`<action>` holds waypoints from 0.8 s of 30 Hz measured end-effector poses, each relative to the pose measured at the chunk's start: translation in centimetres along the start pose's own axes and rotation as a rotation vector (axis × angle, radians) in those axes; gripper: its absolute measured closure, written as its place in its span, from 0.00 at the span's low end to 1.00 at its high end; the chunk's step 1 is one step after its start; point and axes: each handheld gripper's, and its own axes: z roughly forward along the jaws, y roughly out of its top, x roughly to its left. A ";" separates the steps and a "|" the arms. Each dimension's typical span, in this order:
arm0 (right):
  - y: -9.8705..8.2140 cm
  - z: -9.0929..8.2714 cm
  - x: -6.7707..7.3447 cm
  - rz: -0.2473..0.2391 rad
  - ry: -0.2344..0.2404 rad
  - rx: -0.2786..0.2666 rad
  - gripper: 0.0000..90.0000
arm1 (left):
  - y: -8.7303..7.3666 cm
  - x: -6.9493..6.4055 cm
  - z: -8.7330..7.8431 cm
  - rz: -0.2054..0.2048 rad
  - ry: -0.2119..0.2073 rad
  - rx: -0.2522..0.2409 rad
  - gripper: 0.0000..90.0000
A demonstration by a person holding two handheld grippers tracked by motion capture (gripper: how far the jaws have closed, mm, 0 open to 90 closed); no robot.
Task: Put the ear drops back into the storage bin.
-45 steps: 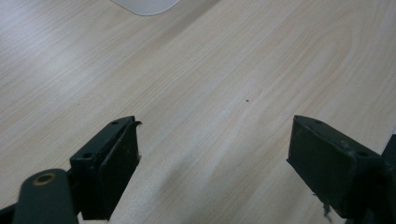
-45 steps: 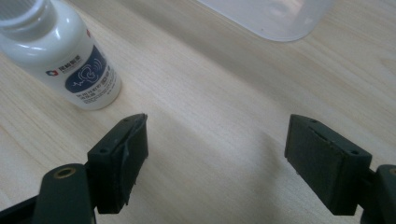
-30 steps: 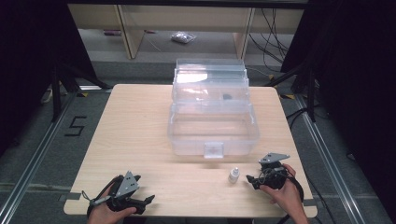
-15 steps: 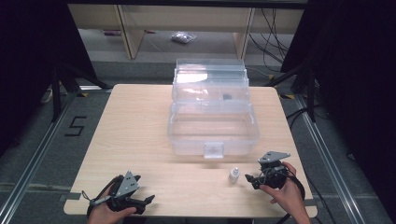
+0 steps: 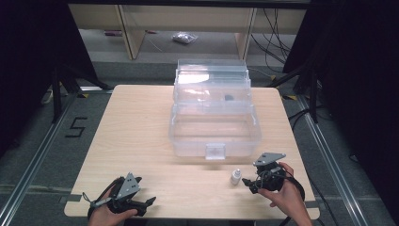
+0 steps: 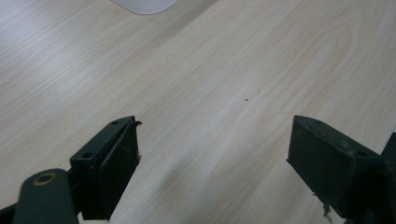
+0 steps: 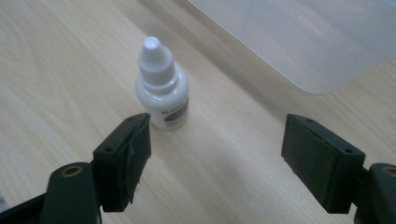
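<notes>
The small white dropper bottle (image 5: 235, 176) stands upright on the bench (image 5: 141, 132), at about five o'clock from the bench's middle, just in front of the clear plastic box (image 5: 214, 115) and apart from it. The right gripper (image 5: 248, 183) sits just beside it at the bottle's three o'clock, jaws wide apart with nothing between them; they have just been closing a touch, yet the bottle is outside the gap. In the right gripper view the bottle (image 7: 162, 91) stands ahead of the left-hand jaw, at roughly eleven o'clock, untouched.

The left gripper (image 5: 149, 202) rests at seven o'clock on the bench, jaws spread wide over bare wood, holding nothing.

How will it handle? It looks light and small, hard smooth plastic, so likely a bit slippery and easy to knock over with a sideways nudge. The round body around the label looks the best place to grip, squarely across the widest part; the tapered white cap would slide out of the pads.

Count: one bottle, one clear box standing open with its lid tilted back, two grippers. There is one small dark thing (image 5: 229, 98) inside the box's rear section, too small to name, perhaps a cap or a part.
</notes>
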 end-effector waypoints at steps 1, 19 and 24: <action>0.2 -0.1 0.1 -0.009 0.004 0.005 0.28 | 0.0 0.0 0.0 -0.001 0.000 0.000 0.18; 3.6 0.6 2.0 -0.144 0.053 0.149 0.32 | 0.0 -0.1 0.0 -0.008 -0.006 0.002 0.18; 4.4 1.4 1.9 -0.159 0.066 0.203 0.35 | -0.1 -0.1 0.0 -0.023 -0.005 0.000 0.18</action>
